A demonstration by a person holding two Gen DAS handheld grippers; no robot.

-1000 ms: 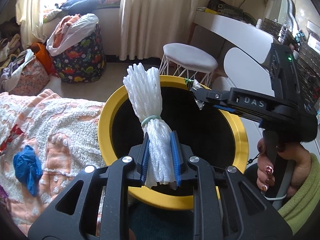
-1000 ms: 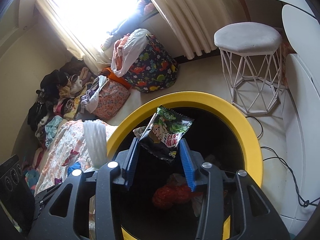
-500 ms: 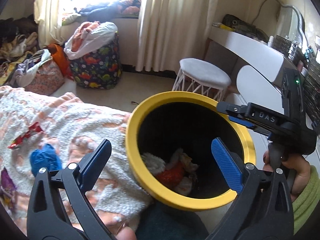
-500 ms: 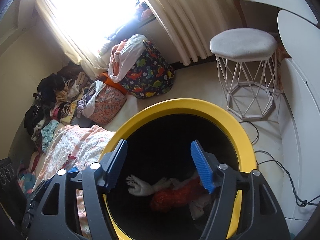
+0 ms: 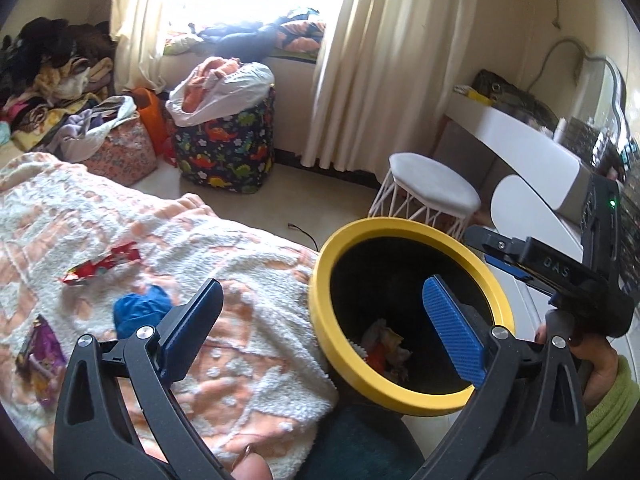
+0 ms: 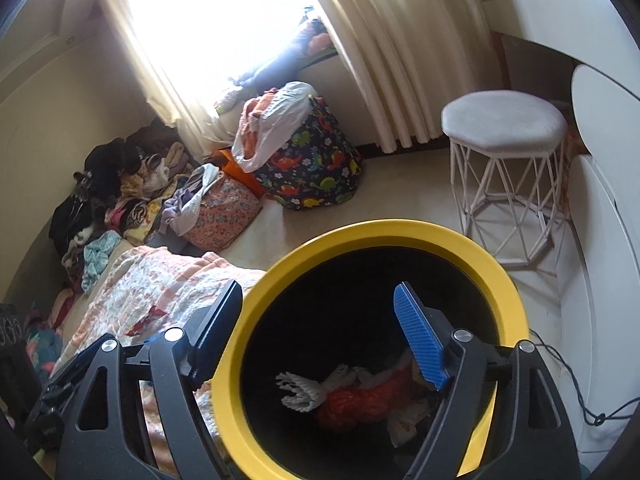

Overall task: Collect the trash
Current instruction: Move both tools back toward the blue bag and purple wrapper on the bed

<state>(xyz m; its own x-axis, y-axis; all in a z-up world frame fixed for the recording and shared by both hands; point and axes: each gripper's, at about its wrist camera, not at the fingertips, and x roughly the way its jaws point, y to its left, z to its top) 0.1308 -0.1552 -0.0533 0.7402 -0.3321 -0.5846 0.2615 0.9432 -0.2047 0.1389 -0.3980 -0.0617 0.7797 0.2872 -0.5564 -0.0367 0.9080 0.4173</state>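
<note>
Your left gripper point(image 5: 320, 322) stands spread wide with nothing between its ribbed blue pads point(image 5: 454, 330), poised over the edge of the bed where it meets the bin point(image 5: 322, 304). Your right gripper point(image 6: 320, 328) is opening, its jaws straddling the bin's near rim with nothing in them. The bin is a round tub with a thick, smooth yellow rim and a matte black inside. At its bottom lies the collected trash: a white foam net sleeve point(image 6: 302, 392) with frayed, fingered ends, a crumpled orange-red mesh point(image 6: 360, 400), and some creased pale wrappers point(image 6: 404, 420). More trash lies on the fluffy, nubbly peach-and-white blanket point(image 5: 240, 264): a flat, shiny red wrapper point(image 5: 102, 266), a scrunched blue wad point(image 5: 140, 310) just beside your left gripper's near finger, and a glossy purple packet point(image 5: 40, 350) toward the left edge. Beyond the bin stands a white stool point(image 6: 504, 120) with a padded octagonal seat on a wire-frame base.
</note>
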